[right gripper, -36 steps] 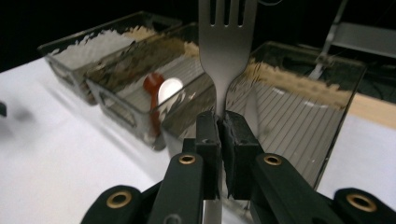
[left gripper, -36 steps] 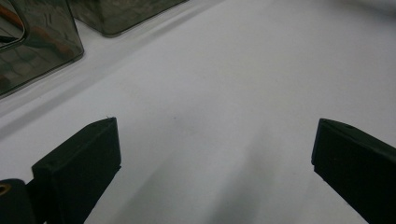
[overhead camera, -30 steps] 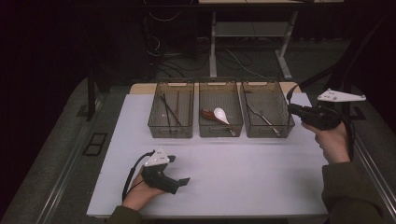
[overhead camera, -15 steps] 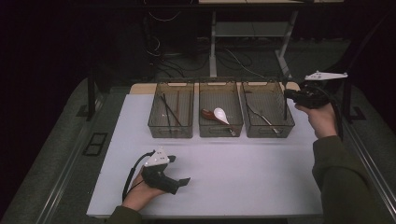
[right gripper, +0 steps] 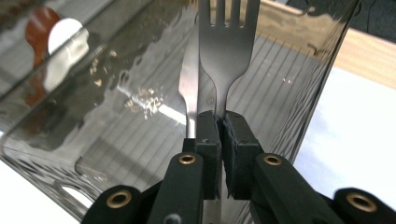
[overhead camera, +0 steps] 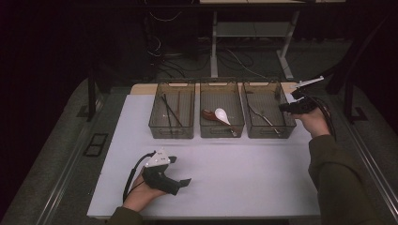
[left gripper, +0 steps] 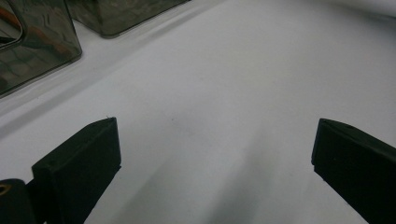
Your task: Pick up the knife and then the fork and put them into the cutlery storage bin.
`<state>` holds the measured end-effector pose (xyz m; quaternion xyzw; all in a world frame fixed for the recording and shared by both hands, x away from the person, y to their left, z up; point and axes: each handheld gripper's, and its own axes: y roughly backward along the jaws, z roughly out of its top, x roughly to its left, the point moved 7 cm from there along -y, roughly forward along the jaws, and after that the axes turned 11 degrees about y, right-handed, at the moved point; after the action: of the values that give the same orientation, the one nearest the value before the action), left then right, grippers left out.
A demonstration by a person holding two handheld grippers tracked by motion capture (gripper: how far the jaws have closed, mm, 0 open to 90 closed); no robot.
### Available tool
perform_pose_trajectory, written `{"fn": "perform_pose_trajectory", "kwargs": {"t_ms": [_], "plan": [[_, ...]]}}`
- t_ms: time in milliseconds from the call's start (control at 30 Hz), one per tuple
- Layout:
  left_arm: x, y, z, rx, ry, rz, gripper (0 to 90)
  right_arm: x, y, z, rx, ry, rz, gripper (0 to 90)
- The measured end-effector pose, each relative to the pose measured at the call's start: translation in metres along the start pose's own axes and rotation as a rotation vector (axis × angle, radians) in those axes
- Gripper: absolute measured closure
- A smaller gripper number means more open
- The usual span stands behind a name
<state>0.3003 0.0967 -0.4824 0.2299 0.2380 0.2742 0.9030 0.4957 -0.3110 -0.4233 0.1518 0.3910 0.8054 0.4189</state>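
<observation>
Three bins (overhead camera: 222,89) ahead, right hand-held gripper (right gripper: 220,135) clamping fork (right gripper: 226,51) over rightmost, left hand-held gripper (left gripper: 210,154) open.

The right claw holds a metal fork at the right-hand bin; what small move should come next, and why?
Probably lower it a little further and open over the right-hand smoky transparent plastic bin. The right claw is shut on the shiny metal fork, whose tines already point over the bin, where other metal cutlery lies.

High view overlooks table (overhead camera: 234,173); claw views close, perhaps sharing right bin (right gripper: 299,70).
</observation>
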Motion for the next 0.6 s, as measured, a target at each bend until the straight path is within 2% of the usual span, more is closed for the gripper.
{"fn": "perform_pose_trajectory", "kwargs": {"t_ms": [333, 600], "plan": [[0.0, 0.0, 0.0, -0.001, -0.002, -0.002, 0.6, 0.001, -0.012, -0.004, 0.041, 0.004, 0.004, 82.4], [0.0, 0.0, 0.0, 0.002, -0.001, -0.002, 0.6, -0.002, -0.009, -0.004, 0.0, -0.034, 0.019, 63.5]]}}
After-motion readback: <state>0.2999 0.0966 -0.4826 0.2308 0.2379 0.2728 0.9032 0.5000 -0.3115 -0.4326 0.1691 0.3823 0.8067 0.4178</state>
